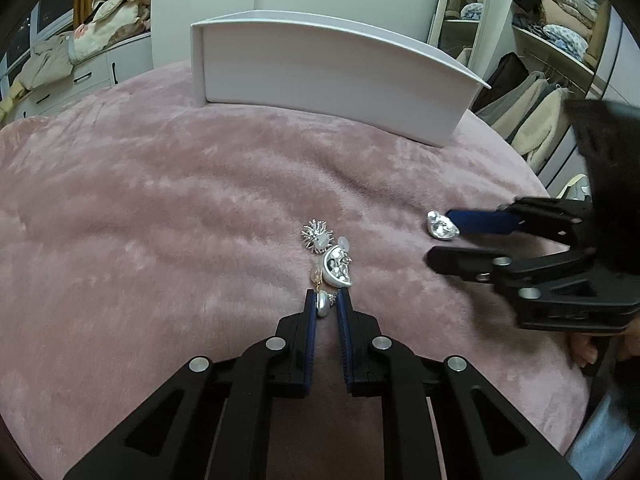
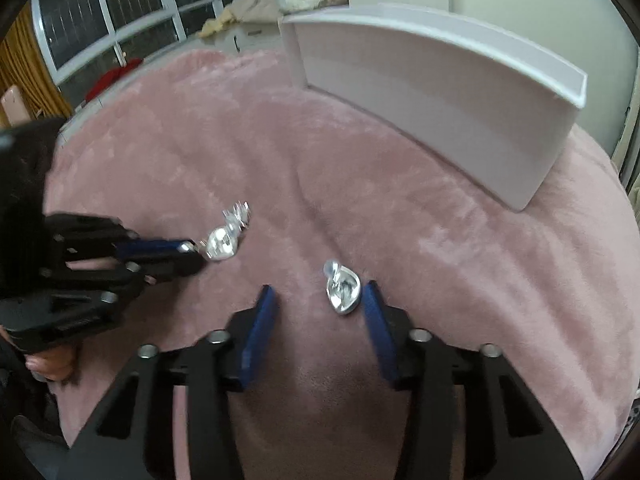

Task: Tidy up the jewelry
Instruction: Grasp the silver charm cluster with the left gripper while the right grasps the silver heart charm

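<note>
At twelve o'clock from the left gripper (image 1: 327,302), on the pink plush bed cover (image 1: 160,200), a cluster of silver earrings (image 1: 328,258) lies with a pearl piece (image 1: 322,305) framed between narrowly parted fingers; whether it is pinched cannot be told. The right gripper (image 2: 318,300) is spread wide, a lone silver earring (image 2: 342,292) just beside its two-o'clock finger, so centring is advised before closing. No writing is seen on the white box (image 1: 320,76).
</note>
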{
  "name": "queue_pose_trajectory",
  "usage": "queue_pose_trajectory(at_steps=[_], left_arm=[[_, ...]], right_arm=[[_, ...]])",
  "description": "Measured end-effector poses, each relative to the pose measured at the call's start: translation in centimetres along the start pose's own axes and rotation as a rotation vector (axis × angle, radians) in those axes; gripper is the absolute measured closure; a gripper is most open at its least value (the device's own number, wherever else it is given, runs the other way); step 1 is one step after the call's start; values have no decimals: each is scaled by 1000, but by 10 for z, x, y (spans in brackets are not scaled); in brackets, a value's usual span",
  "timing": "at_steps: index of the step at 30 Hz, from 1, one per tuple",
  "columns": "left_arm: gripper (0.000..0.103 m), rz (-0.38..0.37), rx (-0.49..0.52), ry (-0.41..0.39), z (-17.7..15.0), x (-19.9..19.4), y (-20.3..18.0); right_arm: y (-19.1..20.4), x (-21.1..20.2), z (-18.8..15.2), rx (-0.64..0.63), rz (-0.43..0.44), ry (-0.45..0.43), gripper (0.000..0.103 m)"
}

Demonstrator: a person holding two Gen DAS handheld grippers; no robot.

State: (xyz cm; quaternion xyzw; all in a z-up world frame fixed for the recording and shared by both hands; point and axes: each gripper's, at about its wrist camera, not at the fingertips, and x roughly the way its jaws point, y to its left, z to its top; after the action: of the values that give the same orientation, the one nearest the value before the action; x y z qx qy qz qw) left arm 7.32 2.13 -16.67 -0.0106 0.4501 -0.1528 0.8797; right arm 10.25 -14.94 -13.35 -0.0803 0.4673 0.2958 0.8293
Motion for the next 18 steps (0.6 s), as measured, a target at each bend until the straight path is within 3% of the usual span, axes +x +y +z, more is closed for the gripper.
queue_pose_trajectory(at_steps=[1,3,18], left_arm=[[88,-1,4,-3,0,-2,-1],[88,1,16,-12,0,-6,-4],[88,-13,22,-82,12,-36,-9]], right_arm=[[0,1,0,-1,-3,1,71],[-1,-3,2,-4,-11,-17,86],[-8,-40,5,22,-43,-131,86]])
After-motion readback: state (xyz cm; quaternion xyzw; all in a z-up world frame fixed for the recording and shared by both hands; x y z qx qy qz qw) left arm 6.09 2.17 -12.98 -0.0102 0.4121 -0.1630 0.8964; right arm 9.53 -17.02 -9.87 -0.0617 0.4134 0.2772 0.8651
